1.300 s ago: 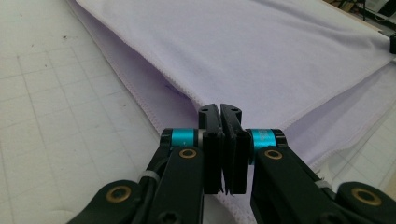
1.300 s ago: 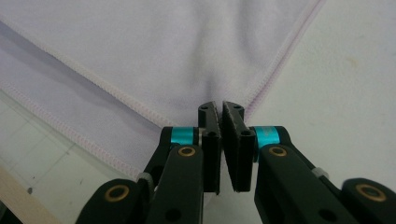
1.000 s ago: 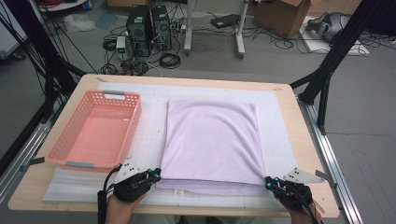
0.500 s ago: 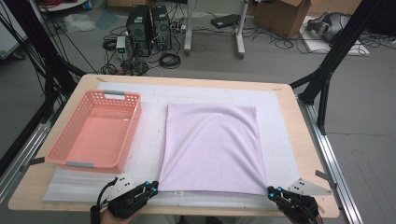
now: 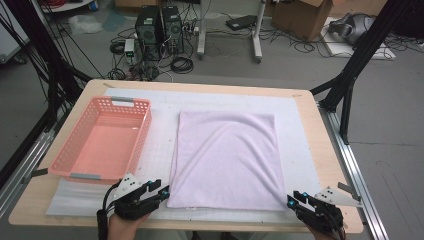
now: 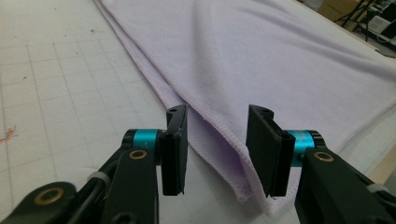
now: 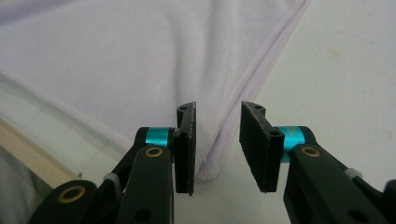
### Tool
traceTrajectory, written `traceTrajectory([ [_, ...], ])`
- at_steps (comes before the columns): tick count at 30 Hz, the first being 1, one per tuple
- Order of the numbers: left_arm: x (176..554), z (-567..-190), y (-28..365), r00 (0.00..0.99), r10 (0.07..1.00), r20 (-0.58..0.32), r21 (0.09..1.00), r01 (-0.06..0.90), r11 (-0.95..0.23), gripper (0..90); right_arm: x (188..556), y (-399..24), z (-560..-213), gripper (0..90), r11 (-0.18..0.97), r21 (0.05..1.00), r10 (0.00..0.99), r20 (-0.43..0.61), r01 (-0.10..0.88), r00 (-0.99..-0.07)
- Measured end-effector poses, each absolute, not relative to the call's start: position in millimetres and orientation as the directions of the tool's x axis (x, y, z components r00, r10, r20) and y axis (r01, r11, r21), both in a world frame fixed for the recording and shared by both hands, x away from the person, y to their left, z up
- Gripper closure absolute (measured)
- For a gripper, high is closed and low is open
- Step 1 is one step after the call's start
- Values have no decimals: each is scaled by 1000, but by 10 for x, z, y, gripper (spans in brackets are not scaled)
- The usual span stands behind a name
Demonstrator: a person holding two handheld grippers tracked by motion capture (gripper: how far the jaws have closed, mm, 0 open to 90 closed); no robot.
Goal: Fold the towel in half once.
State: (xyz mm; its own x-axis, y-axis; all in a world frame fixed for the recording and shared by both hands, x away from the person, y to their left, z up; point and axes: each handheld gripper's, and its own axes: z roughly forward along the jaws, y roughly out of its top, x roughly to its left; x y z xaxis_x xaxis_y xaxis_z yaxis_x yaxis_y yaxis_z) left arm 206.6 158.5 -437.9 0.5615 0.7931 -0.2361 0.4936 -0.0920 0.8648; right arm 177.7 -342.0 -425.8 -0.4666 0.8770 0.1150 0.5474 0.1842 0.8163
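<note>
Both grippers let go of the lilac towel's near corners

High view: the towel [image 5: 226, 160] lies flat mid-table, the pink basket [image 5: 102, 140] at its 9 o'clock; left gripper [image 5: 162, 192] at the towel's 7 o'clock corner, right gripper [image 5: 291, 200] at 5 o'clock. Left gripper view: the jaws have just been opening, part open, the corner between them, pads clear. Right gripper view: likewise, jaws just opened, the corner loose between them

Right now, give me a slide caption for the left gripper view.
Left gripper, jaws just opened, over the near corner of a folded lilac towel on a gridded mat.
</note>
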Motion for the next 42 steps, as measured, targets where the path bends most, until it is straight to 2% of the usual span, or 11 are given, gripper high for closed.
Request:
traceTrajectory([
  [11,2458,-4374,1529,556,796,-240,863,497,-86,690,2088,-3375,-4230,636,198,823,877,93,532,-471],
  [17,2759,-4384,1455,547,805,-231,853,511,-102,685,2313,-3410,-4245,632,203,821,879,87,534,-469],
  [20,2922,-4402,1412,551,801,-233,845,522,-113,641,2402,-3435,-4242,629,208,820,880,82,534,-468],
  [30,3258,-4487,1235,542,826,-155,828,528,-191,660,2592,-3519,-4270,624,207,811,883,86,548,-461],
  [36,3281,-4509,1146,533,842,-85,805,535,-257,757,2535,-3510,-4266,622,209,809,885,82,549,-458],
  [38,3274,-4508,1127,529,846,-67,806,528,-267,842,2524,-3518,-4264,618,211,811,886,78,546,-458],
  [42,3272,-4487,1181,476,877,-71,807,544,-229,855,2514,-3524,-4265,615,205,810,888,82,550,-452],
])
